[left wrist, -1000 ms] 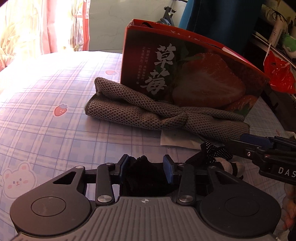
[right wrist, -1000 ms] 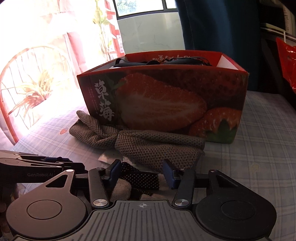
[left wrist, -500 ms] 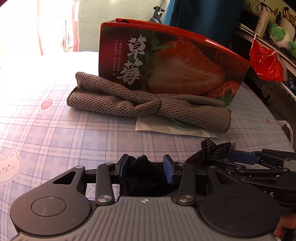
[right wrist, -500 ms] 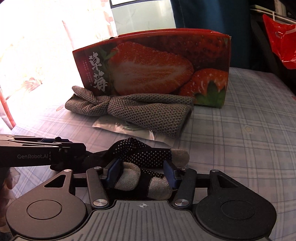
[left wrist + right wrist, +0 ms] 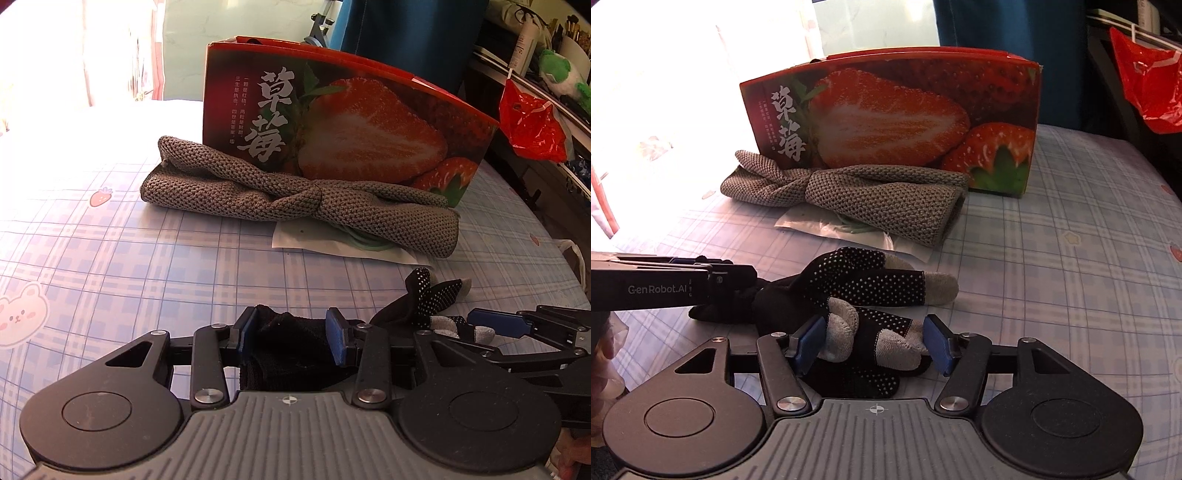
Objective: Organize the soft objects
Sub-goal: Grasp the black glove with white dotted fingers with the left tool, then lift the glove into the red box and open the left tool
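Left gripper (image 5: 291, 336): you are clamping its blue pads on the black cuff end of the glove (image 5: 864, 291), with dark fabric bunched and filling the gap between the fingers.
Right gripper (image 5: 873, 345): you are opening its jaws; the glove's grey fingertips are sitting between the blue pads, the left pad is lying against a curled grey tip, and I cannot tell whether the right pad is touching.
Glove: black with white dots and grey tips, it is stretching between your two tools and lying low over the checked sheet (image 5: 1071, 258), two fingers pointing toward the box.
Grey knitted cloth (image 5: 295, 195): twisted in the middle, it is lying on the sheet along the front of the strawberry box (image 5: 343, 122), touching its base.
White packet (image 5: 325, 243): flat, it is sticking out from under the cloth's right part.
Red plastic bag (image 5: 532, 125): it is hanging at the right, well apart from the box.
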The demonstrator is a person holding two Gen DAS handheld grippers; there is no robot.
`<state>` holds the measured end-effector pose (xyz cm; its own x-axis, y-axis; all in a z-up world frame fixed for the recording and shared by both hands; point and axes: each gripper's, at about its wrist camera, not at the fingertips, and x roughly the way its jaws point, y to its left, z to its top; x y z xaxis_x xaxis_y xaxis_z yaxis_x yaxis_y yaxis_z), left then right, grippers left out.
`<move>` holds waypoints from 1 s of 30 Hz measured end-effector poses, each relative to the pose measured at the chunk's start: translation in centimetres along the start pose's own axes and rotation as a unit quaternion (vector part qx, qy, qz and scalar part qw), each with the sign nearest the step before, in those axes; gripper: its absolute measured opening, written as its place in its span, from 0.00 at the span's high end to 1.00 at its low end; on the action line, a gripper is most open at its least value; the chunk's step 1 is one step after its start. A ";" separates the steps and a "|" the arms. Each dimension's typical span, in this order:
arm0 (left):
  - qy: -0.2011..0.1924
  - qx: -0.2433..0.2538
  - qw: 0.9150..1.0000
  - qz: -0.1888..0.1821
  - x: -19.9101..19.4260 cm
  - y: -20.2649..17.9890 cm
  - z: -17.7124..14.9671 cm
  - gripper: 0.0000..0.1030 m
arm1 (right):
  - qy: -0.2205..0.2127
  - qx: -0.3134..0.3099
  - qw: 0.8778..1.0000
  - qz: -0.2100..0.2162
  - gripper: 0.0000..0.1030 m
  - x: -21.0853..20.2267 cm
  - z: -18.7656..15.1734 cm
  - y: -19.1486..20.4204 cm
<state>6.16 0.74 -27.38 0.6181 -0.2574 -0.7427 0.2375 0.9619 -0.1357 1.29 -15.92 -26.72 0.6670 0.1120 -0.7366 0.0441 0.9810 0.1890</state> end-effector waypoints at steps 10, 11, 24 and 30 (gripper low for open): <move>-0.001 -0.011 1.000 -0.010 -0.4 0.3 -0.5 0.58 | -0.007 0.007 0.999 0.034 0.75 -0.2 -0.1 0.5; -0.001 -0.012 1.000 -0.011 -0.4 0.3 -0.6 0.58 | -0.008 0.010 0.999 0.036 0.75 -0.3 -0.2 0.5; 0.017 -0.033 0.999 -0.021 -2.2 1.5 -0.8 0.59 | -0.013 0.012 0.999 0.037 0.76 -0.3 -0.4 0.5; 0.024 -0.037 0.999 -0.027 -1.9 1.8 -1.4 0.60 | -0.014 0.013 0.999 0.037 0.76 -0.3 -0.4 0.6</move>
<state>4.38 3.12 -27.10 0.5682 -0.3064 -0.7637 0.2133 0.9512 -0.2229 0.80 -15.35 -26.64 0.6898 0.1789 -0.7015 0.0130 0.9658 0.2591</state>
